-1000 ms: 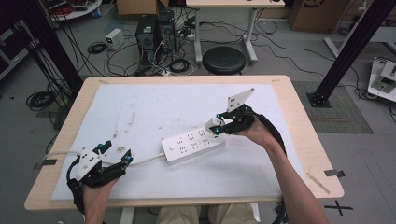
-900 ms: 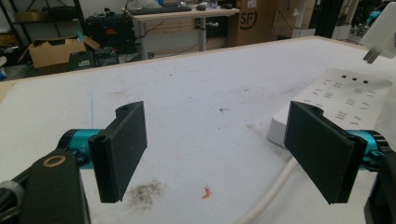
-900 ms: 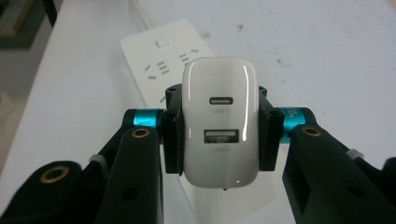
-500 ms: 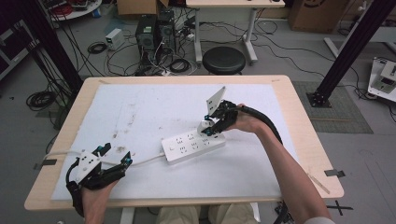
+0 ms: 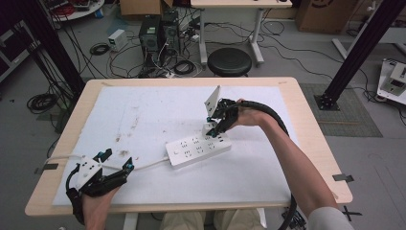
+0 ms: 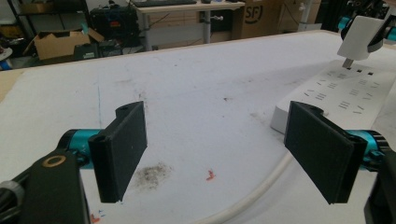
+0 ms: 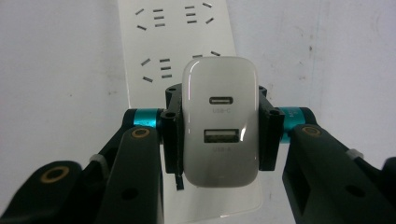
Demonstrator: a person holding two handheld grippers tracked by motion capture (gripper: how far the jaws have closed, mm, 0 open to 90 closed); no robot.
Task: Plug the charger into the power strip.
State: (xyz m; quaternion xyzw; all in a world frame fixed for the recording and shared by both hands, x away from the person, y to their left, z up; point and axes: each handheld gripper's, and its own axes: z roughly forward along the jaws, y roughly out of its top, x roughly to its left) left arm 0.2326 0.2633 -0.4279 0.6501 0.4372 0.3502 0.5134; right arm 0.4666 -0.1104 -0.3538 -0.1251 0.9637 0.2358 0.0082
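My right gripper [image 7: 218, 135] pinches the charger [image 7: 219, 121] just above the power strip [image 5: 198, 148]; tilted prongs could miss the slots, I judge. Left gripper [image 5: 115, 163] sits spread on the worktop [image 5: 306, 124]

The charger [image 7: 219, 122], mid-frame in the right gripper view, is glossy white plastic that catches light along its rounded edges. The strip [image 7: 177, 42] above it looks like smooth white plastic with a duller sheen. The right tool [image 7: 219, 140] has matt black plastic jaws on shiny teal metal collars. In the left gripper view the left tool [image 6: 224, 149] shows the same matt, faintly grainy black jaws. The bench [image 5: 306, 115] has a pale wood edge; its white sheet [image 5: 158, 115] is matt and smudged. The cable [image 6: 252, 193] is smooth white.
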